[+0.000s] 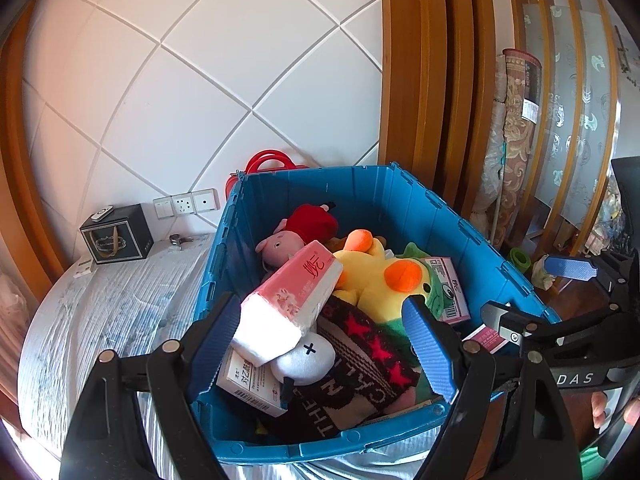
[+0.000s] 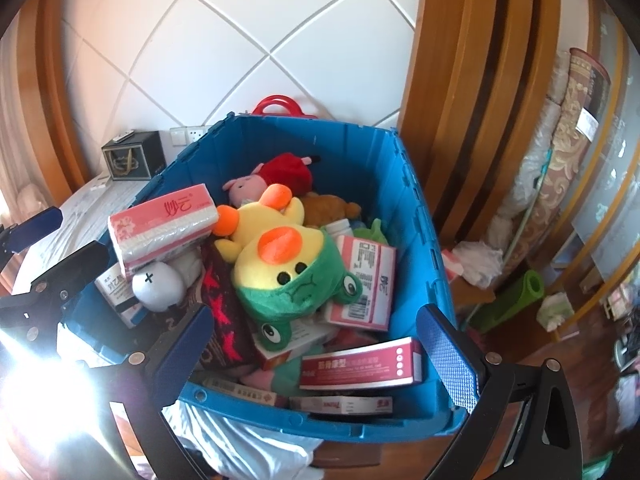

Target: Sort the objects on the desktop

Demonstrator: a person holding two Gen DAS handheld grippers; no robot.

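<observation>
White tiled wall (image 1: 160, 80) behind; blue crate (image 2: 416, 216) mid-frame (plush duck (image 2: 276, 256) topmost). Left tongs (image 1: 320, 340) and right tongs (image 2: 316, 352) wide, empty, above crate.

L claw (image 1: 320, 344) open over blue bin (image 1: 424, 208); tissue pack (image 1: 292, 296) on top.

We see the crate (image 2: 416, 208) on the covered table (image 1: 120, 312), full: the tissue pack (image 2: 162, 226) tops the left side, the duck plush (image 2: 280, 264) lies mid-heap, the pig plush (image 2: 276, 176) behind it, boxes (image 2: 360, 364) along the near wall.
</observation>
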